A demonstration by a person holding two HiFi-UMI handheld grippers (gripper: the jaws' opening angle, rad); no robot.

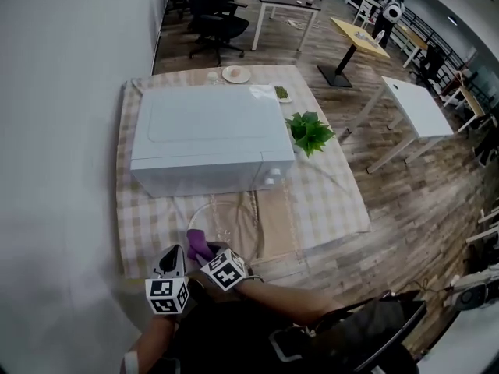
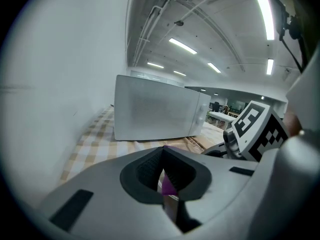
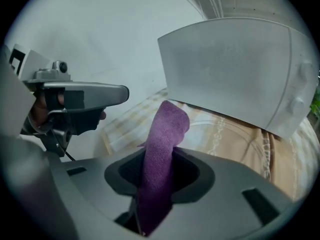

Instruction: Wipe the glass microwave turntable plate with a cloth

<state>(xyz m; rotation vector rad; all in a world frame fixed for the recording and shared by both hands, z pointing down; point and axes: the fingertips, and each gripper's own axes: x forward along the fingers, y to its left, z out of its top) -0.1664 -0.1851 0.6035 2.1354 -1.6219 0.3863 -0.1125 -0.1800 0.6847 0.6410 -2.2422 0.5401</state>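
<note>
The glass turntable plate (image 1: 221, 218) lies flat on a beige mat (image 1: 273, 220) in front of the white microwave (image 1: 210, 135); its patterned rim (image 3: 223, 130) shows past the cloth in the right gripper view. My right gripper (image 1: 204, 254) is shut on a purple cloth (image 1: 196, 244), which stands up out of the jaws (image 3: 162, 149) above the plate's near left edge. My left gripper (image 1: 173, 259) hovers just left of it, jaws together (image 2: 164, 184). Only a purple sliver shows in their notch. In the right gripper view its tip is apart from the cloth.
The microwave's door is closed (image 3: 235, 69). A green plant (image 1: 310, 131) sits to its right, and small dishes (image 1: 236, 74) stand at the table's far end. The checked tablecloth (image 1: 335, 201) reaches the table edge on the right. A white wall (image 1: 54, 131) runs along the left.
</note>
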